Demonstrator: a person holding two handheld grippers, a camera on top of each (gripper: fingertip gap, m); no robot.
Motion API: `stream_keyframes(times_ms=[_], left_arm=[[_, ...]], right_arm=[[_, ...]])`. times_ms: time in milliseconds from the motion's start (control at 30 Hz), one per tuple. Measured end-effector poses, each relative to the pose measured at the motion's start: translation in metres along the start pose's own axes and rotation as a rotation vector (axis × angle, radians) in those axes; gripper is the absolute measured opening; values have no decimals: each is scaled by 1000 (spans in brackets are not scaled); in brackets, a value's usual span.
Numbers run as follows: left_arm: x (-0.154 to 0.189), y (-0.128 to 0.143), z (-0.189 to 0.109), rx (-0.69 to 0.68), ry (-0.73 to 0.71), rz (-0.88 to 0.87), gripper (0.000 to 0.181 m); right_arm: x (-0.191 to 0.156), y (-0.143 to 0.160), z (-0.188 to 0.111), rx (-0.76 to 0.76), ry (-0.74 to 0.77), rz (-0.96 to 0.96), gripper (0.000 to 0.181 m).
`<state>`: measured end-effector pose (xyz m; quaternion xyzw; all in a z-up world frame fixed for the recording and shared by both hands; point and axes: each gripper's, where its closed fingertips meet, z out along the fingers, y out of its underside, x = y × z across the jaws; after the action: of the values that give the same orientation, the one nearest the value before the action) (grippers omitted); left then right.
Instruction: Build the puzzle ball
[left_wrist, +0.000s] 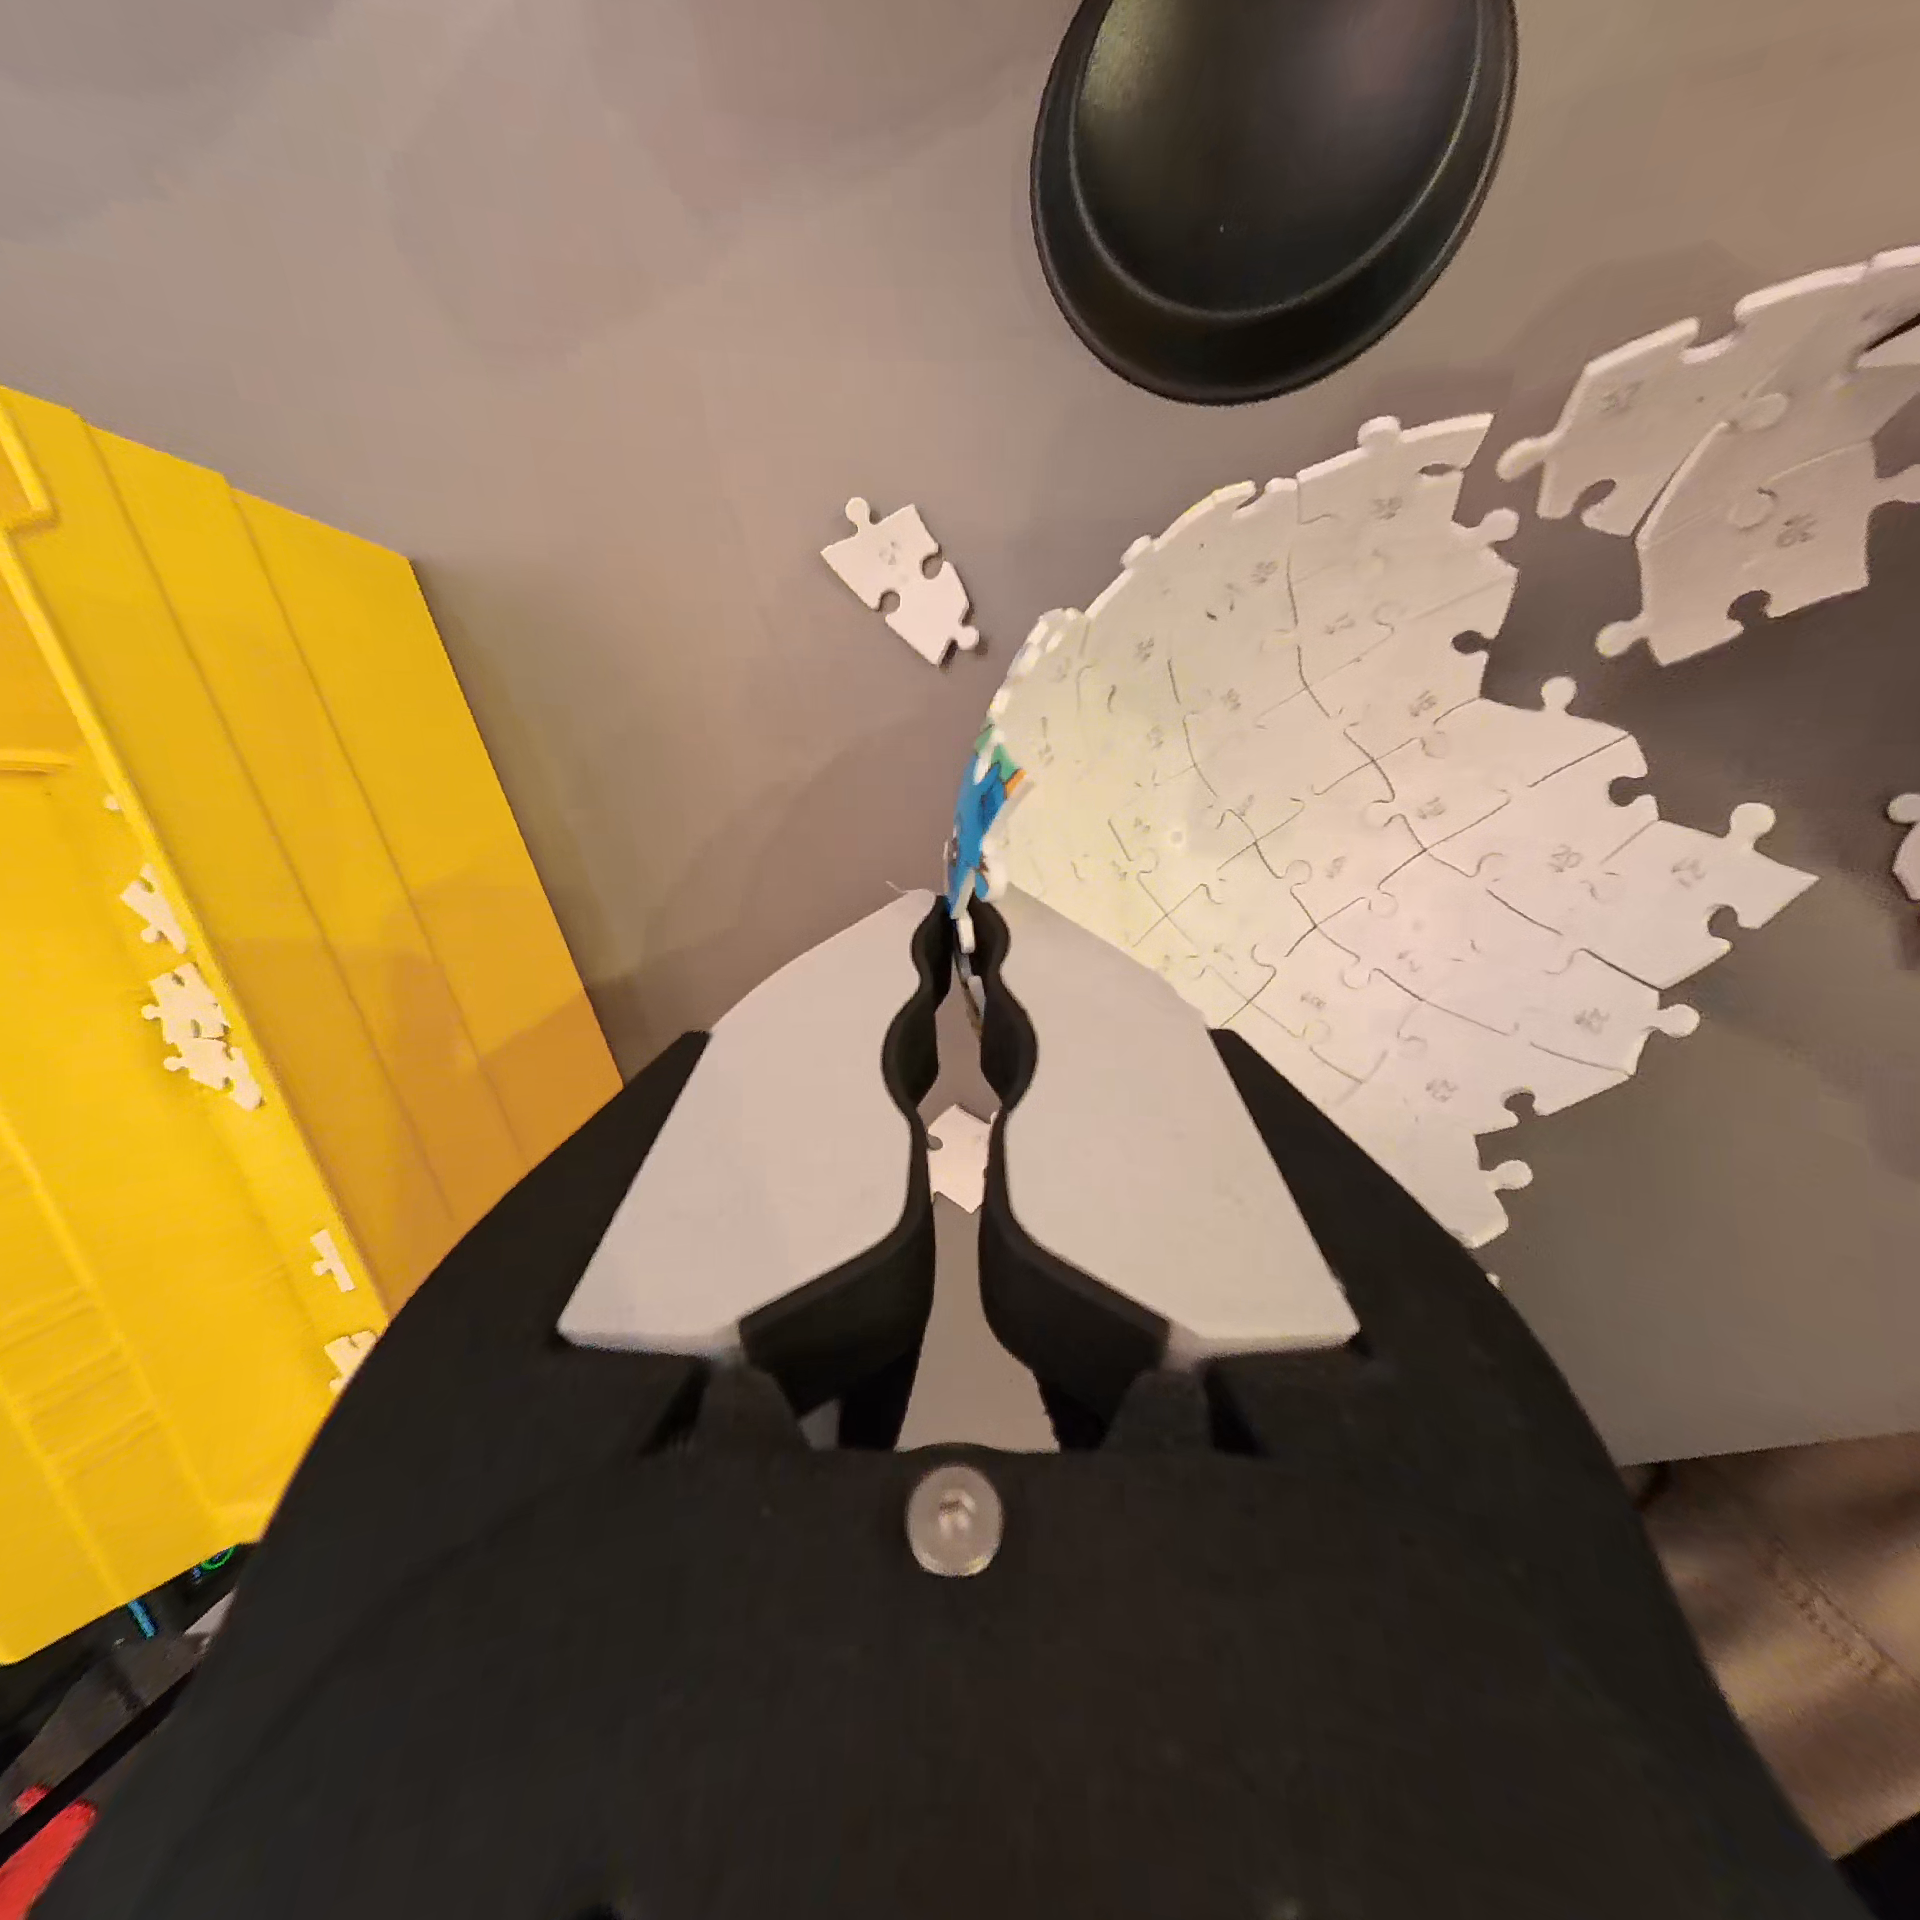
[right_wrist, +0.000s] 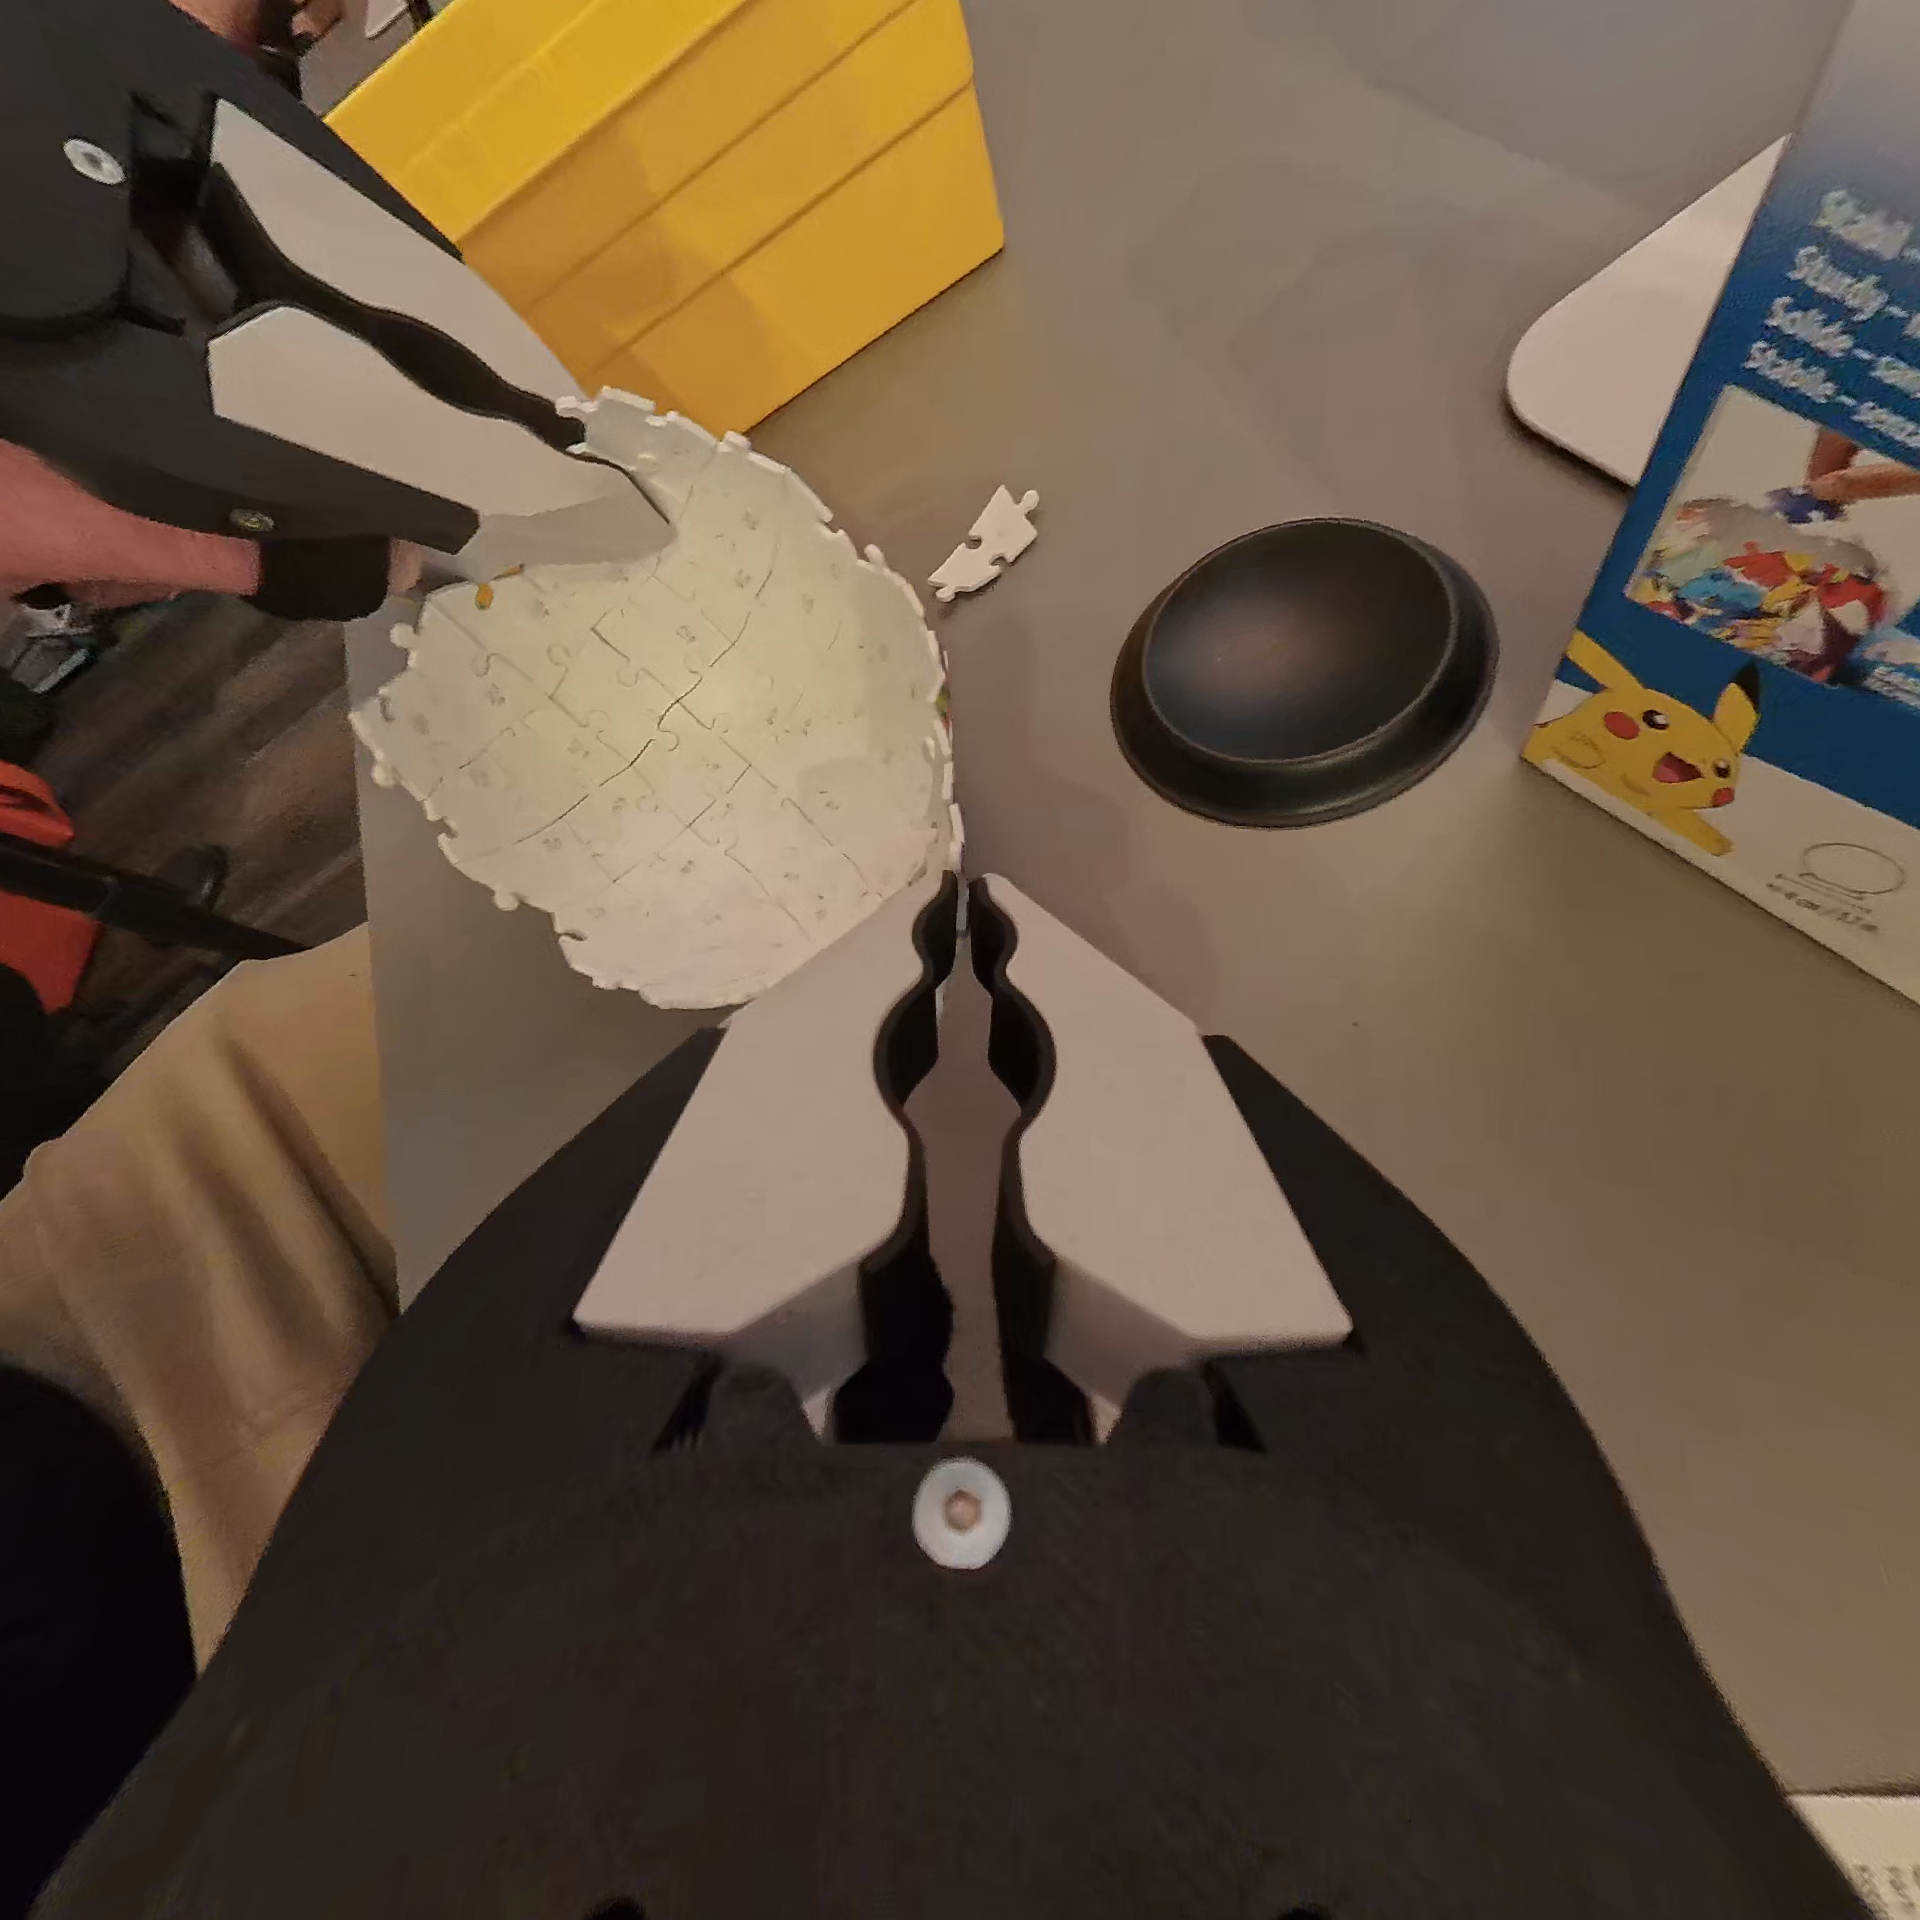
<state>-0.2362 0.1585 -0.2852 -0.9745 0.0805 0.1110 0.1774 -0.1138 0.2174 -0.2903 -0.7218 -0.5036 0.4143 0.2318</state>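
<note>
The half-built puzzle ball (left_wrist: 1351, 831) is a curved white shell with its numbered inner side toward both cameras; a bit of coloured print shows at its rim. My left gripper (left_wrist: 961, 935) is shut on the shell's rim and holds it above the table. In the right wrist view the left gripper (right_wrist: 613, 468) grips the upper left rim of the shell (right_wrist: 665, 727). My right gripper (right_wrist: 963, 909) is shut on a thin white edge at the shell's lower right rim. A strip of joined pieces (left_wrist: 1714, 468) shows at upper right; whether it is joined to the shell I cannot tell.
A loose white piece (left_wrist: 904, 582) (right_wrist: 987, 540) lies on the grey table; another (left_wrist: 961, 1153) lies under my left gripper. A black round stand (left_wrist: 1268, 187) (right_wrist: 1299, 665) sits behind. A yellow bin (left_wrist: 208, 935) (right_wrist: 707, 208) with pieces is left; the puzzle box (right_wrist: 1766, 520) is right. One gripper's finger ends stand about 15 cm off the other's. Measured from the fingertips, the loose white piece (right_wrist: 987, 540) is 10 cm or so from the left gripper and 15 cm from the right. It turns up in the left wrist view (left_wrist: 903, 580) as well.
</note>
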Motion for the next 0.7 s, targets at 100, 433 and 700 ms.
stream_keyframes(times_ms=[100,433,700], left_arm=[[3,-3,-1,-10,-17,10,3],[5,-9,1,-28,-46,14,3],[7,-11,0,-31,-62,13,3]], right_arm=[[0,2,2,-6,5,-1,0],[6,1,4,-9,65,6,0],[8,0,4,-2,99,36,0]])
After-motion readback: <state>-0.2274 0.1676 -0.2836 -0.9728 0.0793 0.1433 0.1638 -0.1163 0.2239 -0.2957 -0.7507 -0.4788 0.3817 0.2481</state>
